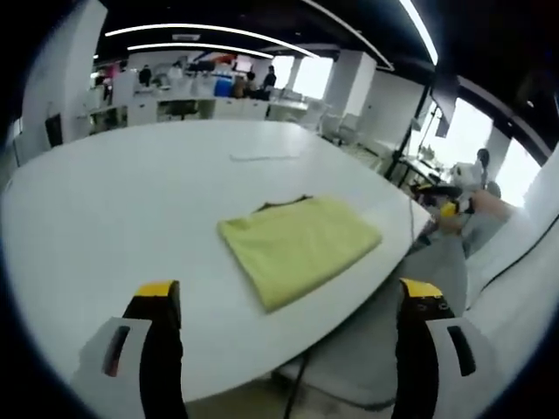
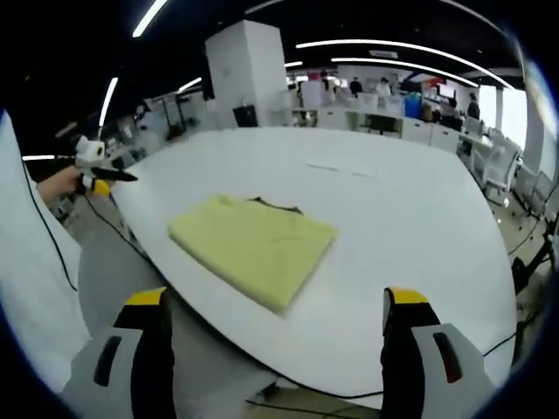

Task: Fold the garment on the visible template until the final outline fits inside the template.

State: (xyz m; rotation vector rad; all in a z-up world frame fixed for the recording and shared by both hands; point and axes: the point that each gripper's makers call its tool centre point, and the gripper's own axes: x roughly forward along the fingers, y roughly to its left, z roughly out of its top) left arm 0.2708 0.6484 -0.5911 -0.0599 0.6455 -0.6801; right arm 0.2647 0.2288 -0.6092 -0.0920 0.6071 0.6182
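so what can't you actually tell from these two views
- Template outline: the yellow garment lies folded on the white table; only faint marks show beyond it in both views, too faint to judge fit.
- Dark patch at the garment's far edge: too small to identify.
- Left gripper and right gripper: bodies cut off by the bottom edge; jaws wide apart, holding nothing.
- Background desks and people: blurred.

No text, label, brand or number is showing legibly; distant office signs and screens are appearing too blurred to read.
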